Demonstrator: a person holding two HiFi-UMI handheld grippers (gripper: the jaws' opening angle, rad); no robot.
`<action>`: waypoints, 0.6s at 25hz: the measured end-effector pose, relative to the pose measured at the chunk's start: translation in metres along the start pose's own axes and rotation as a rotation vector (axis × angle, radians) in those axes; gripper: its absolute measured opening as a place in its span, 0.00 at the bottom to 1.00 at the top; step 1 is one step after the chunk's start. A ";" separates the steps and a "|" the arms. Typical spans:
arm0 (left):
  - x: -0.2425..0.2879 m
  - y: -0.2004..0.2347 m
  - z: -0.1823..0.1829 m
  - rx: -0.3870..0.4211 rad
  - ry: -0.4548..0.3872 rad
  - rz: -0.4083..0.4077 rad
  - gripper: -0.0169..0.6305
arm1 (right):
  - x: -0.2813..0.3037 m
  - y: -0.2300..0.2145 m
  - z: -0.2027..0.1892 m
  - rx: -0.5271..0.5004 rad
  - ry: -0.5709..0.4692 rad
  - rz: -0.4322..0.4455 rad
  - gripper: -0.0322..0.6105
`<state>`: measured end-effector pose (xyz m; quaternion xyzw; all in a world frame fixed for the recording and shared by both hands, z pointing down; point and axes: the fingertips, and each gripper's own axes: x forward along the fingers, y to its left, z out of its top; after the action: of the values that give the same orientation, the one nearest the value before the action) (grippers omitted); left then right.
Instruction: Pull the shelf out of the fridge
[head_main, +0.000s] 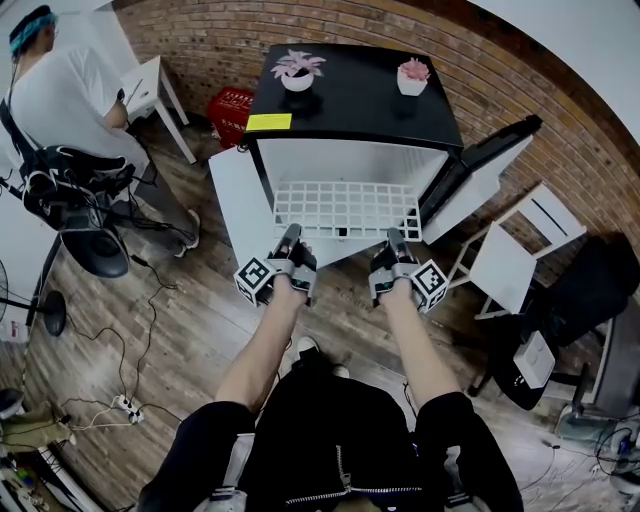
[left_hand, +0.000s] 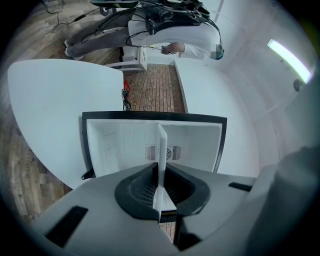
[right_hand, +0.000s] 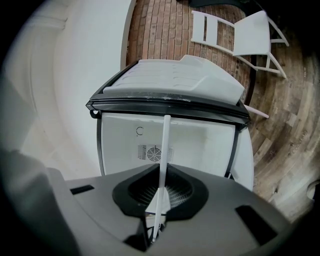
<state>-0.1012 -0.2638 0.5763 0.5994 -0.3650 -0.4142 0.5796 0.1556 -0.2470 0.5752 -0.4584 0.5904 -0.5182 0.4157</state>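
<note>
Wood-plank floor (head_main: 180, 330), red brick wall (head_main: 200, 40) across the top of the frame. Small white fridge with black top (head_main: 350, 110) at upper centre, its door (head_main: 480, 170) swung open to the right. White wire-grid shelf (head_main: 345, 208) juts level from the fridge mouth toward frame centre. Left tool (head_main: 291, 240) is clamped narrow on the shelf's front edge near the left corner, and right tool (head_main: 394, 242) likewise near the right corner. Bare floor lies under the shelf front. White folding chair (head_main: 520, 250) sits near the door at right. Seated person (head_main: 60, 90) at upper left and black cables (head_main: 150, 340) at left are well apart from the fridge.
</note>
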 end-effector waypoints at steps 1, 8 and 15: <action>-0.001 0.000 0.000 0.000 0.002 0.000 0.08 | -0.001 -0.001 0.000 -0.002 0.002 -0.001 0.10; -0.021 0.000 -0.006 0.023 0.010 0.001 0.08 | -0.020 0.002 -0.008 -0.009 0.017 0.002 0.10; -0.046 -0.005 -0.016 0.033 0.016 -0.010 0.08 | -0.048 -0.003 -0.015 -0.019 0.042 -0.005 0.10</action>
<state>-0.1052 -0.2150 0.5744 0.6141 -0.3643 -0.4061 0.5703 0.1522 -0.1974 0.5806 -0.4529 0.6026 -0.5233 0.3975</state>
